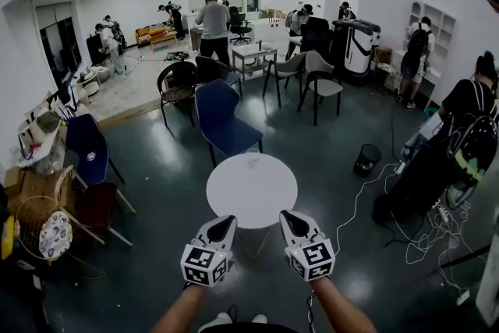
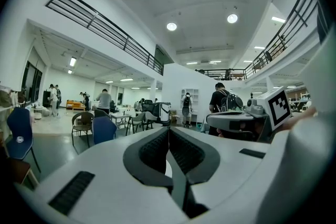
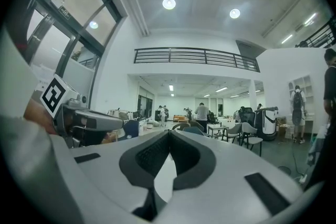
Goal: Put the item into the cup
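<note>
A round white table [image 1: 251, 195] stands just ahead of me in the head view. At its far edge sits a small clear thing [image 1: 253, 160] that looks like a cup; I cannot make out any item beside it. My left gripper [image 1: 225, 221] and right gripper [image 1: 288, 217] are held side by side over the table's near edge, pointing forward. In the left gripper view, the left gripper [image 2: 168, 129] has its jaws together with nothing between them. The right gripper [image 3: 169, 132] shows the same in its own view, and each gripper appears at the edge of the other's view.
A blue chair [image 1: 224, 121] stands behind the table. A black bin [image 1: 366, 160] and white cables [image 1: 405, 226] lie on the floor to the right, near a person with a backpack [image 1: 468, 136]. A wicker chair [image 1: 43, 226] and another blue chair [image 1: 88, 148] stand at left.
</note>
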Available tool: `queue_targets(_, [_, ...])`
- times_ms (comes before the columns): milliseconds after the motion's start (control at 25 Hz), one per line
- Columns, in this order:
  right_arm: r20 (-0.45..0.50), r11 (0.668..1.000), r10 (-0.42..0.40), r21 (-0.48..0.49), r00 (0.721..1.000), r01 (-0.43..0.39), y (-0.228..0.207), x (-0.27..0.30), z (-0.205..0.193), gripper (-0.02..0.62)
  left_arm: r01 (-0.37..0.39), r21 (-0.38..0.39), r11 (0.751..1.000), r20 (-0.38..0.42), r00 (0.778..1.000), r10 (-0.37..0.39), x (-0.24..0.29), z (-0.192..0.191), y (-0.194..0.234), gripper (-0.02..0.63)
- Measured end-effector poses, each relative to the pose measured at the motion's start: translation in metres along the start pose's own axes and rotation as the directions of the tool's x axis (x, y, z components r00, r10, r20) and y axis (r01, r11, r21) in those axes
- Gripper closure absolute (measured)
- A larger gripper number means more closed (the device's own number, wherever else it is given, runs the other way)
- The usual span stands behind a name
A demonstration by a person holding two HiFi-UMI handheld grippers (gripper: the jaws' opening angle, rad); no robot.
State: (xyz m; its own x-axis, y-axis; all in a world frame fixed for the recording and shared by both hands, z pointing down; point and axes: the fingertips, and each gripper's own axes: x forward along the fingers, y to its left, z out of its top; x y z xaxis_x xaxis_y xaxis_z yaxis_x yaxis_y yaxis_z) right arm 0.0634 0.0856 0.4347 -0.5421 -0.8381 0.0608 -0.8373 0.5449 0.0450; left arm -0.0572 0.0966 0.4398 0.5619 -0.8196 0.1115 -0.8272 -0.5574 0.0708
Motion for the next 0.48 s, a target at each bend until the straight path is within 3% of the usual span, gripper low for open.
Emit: queue_targets(480, [0.007, 0.999, 0.001, -0.033, 1.0, 0.0, 0.042, -0.012, 0.014, 0.578, 0.015, 0.017, 1.0, 0.021, 1.0, -0.015, -0.041, 0.009, 0.002, 0.589])
